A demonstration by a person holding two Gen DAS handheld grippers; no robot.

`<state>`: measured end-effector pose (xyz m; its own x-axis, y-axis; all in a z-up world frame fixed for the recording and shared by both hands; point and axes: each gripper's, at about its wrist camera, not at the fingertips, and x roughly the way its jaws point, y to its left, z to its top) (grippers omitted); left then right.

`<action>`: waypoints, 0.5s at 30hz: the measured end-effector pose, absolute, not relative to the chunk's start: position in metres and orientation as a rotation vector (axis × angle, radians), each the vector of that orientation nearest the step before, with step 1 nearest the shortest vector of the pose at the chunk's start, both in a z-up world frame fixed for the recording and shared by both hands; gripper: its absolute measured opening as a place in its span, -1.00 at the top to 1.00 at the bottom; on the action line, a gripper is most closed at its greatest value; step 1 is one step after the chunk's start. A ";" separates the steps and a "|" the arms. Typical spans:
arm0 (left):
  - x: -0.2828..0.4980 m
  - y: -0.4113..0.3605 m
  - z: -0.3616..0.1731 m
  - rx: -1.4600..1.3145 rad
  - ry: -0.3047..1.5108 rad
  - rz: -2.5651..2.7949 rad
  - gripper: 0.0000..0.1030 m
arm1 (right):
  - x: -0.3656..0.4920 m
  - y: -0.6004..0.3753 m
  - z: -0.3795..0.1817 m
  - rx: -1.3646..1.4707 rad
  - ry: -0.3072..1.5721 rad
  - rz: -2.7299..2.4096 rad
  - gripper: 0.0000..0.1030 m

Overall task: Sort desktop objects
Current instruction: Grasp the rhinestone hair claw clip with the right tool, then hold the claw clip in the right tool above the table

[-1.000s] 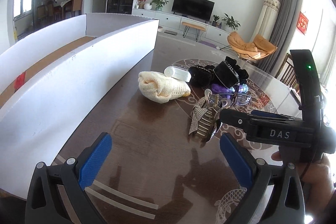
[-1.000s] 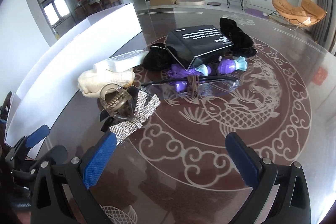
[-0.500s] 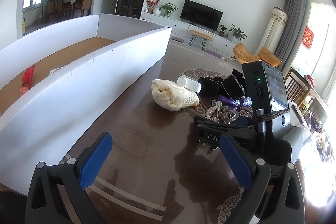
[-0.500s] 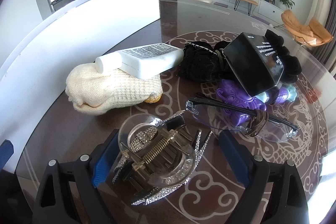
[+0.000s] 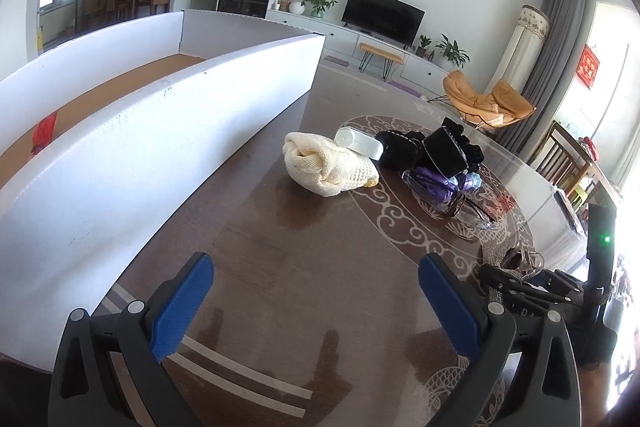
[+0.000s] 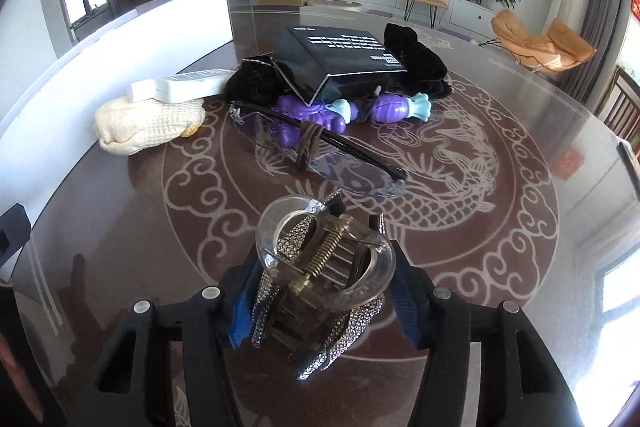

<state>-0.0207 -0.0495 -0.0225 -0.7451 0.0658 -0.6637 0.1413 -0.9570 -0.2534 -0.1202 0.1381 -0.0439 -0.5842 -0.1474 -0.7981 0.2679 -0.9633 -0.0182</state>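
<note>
Your right gripper has just been closing and its blue pads now clamp the rhinestone hair claw. The claw sits just nearer you than the clear glasses; its spring hinge runs diagonally, clear loop handles pointing toward the glasses. Your left gripper stands wide open, holding nothing.

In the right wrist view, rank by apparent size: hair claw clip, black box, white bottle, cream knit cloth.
1. Hair claw clip, though nearness to the camera inflates it.
2. Black box.
3. Cream knit cloth, close to the box, so unsure.
4. White bottle.
</note>
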 end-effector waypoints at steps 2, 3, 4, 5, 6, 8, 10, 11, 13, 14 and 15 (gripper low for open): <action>-0.021 -0.046 -0.022 1.115 0.436 -2.868 -1.00 | -0.111 0.164 -0.040 1.301 0.183 -2.634 -0.12; -0.021 -0.045 -0.023 1.120 0.430 -2.870 -1.00 | -0.105 0.174 -0.040 1.305 0.178 -2.652 -0.12; -0.021 -0.044 -0.023 1.125 0.425 -2.871 -1.00 | -0.100 0.183 -0.039 1.307 0.176 -2.671 -0.12; -0.021 -0.044 -0.023 1.130 0.421 -2.873 -1.00 | -0.097 0.194 -0.039 1.306 0.171 -2.686 -0.12; -0.021 -0.043 -0.023 1.133 0.420 -2.874 -1.00 | -0.093 0.201 -0.038 1.305 0.162 -2.697 -0.14; -0.021 -0.043 -0.023 1.137 0.420 -2.874 -1.00 | -0.089 0.214 -0.038 1.308 0.136 -2.711 -0.28; -0.021 -0.044 -0.024 1.141 0.425 -2.872 -1.00 | -0.087 0.217 -0.041 1.320 0.111 -2.705 -0.47; -0.021 -0.044 -0.024 1.143 0.428 -2.871 -1.00 | -0.086 0.216 -0.041 1.321 0.116 -2.703 -0.53; -0.022 -0.045 -0.025 1.146 0.437 -2.868 -1.00 | -0.086 0.213 -0.043 1.324 0.140 -2.692 -0.64; -0.022 -0.045 -0.025 1.148 0.440 -2.867 -1.00 | -0.086 0.211 -0.043 1.324 0.148 -2.686 -0.71; -0.022 -0.046 -0.025 1.151 0.443 -2.866 -1.00 | -0.087 0.209 -0.044 1.329 0.159 -2.684 -0.76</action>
